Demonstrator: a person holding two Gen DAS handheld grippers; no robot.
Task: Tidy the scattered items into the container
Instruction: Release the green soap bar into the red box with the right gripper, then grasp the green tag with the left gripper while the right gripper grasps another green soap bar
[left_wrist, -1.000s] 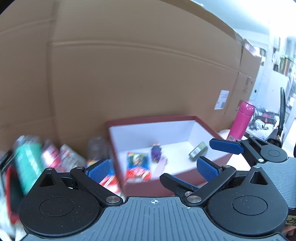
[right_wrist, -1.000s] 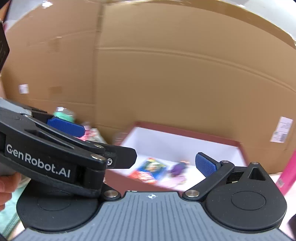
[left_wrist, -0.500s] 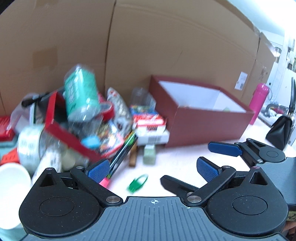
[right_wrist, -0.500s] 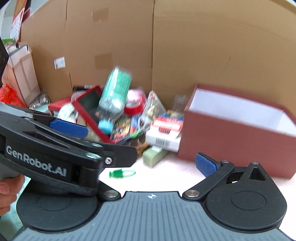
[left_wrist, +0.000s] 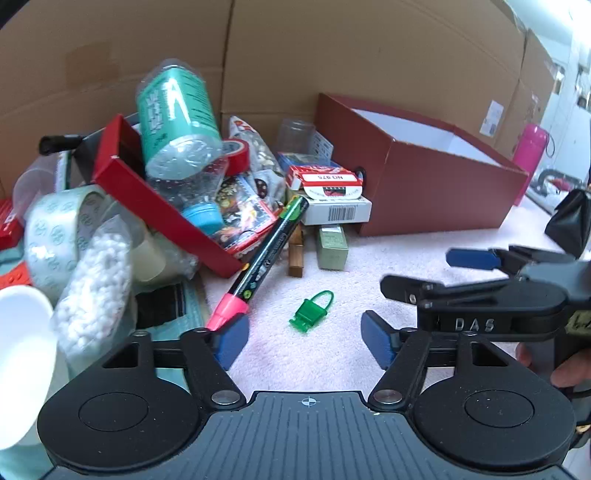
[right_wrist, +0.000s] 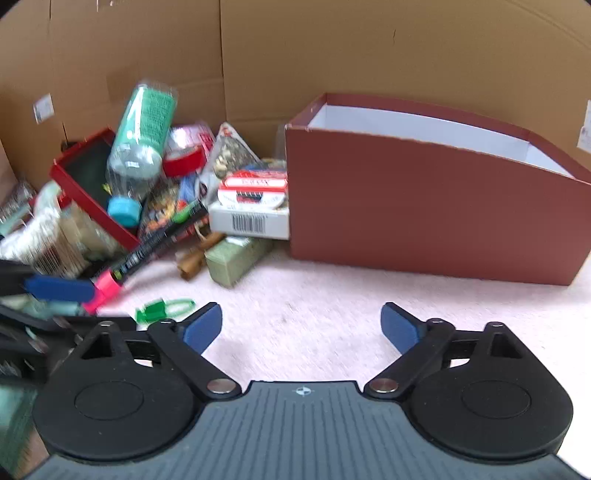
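Both grippers had dropped from above the red box (left_wrist: 436, 184) toward the table (left_wrist: 332, 354); the left gripper (left_wrist: 304, 341), jaws spread but closing on nothing, neared the green padlock tag (left_wrist: 310, 312); the right gripper (right_wrist: 301, 328), likewise closing, held nothing.

Matt cardboard box (right_wrist: 424, 206), glossy plastic padlock (left_wrist: 310, 312) — crinkled clear bottle (left_wrist: 181, 136)

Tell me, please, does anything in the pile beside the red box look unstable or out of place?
Yes. The green-labelled bottle stands upside down, tilted, its blue cap wedged into the pile against the red lid; it looks likely to topple. The small green padlock lies alone on the table, apart from the pile.
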